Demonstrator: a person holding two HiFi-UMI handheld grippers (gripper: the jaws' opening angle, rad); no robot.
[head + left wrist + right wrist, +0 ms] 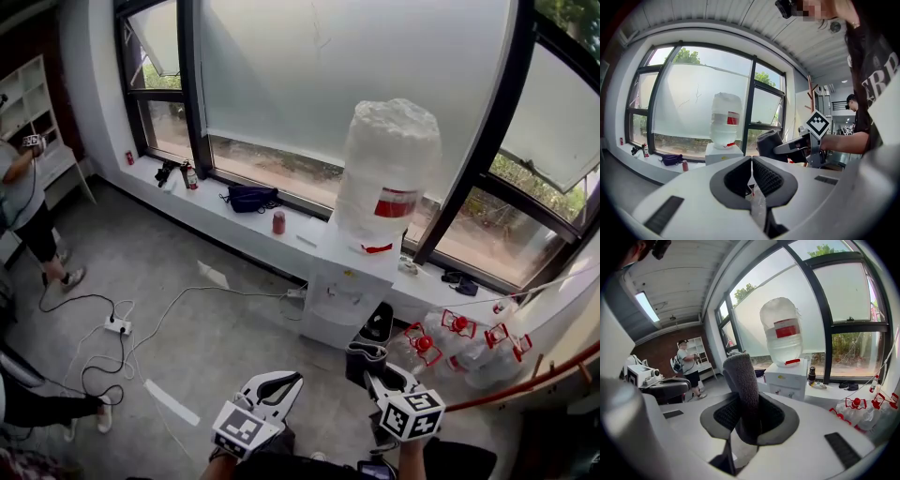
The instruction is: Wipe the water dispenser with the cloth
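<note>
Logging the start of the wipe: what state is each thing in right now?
White water dispenser: upright, untouched.
Clear water bottle: inverted on the dispenser.
Dark grey folded cloth: clamped upright, apart from the dispenser.
Right gripper: shut on the cloth.
Left gripper: shut, empty.

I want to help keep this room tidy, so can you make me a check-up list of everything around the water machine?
Surface: grey floor; low window ledge along the wall.
Job's things: water dispenser stands upright against the ledge, with a big bottle on top; the dark cloth is not touching it yet.
Clutter: red-capped bottles on the dispenser's right; dark bag and red can on the ledge.
Grippers: right gripper shut on the cloth; left gripper shut, empty.
Cables: white power strip with cords trailing across the floor.
Surroundings: big windows; a person standing at far left.
</note>
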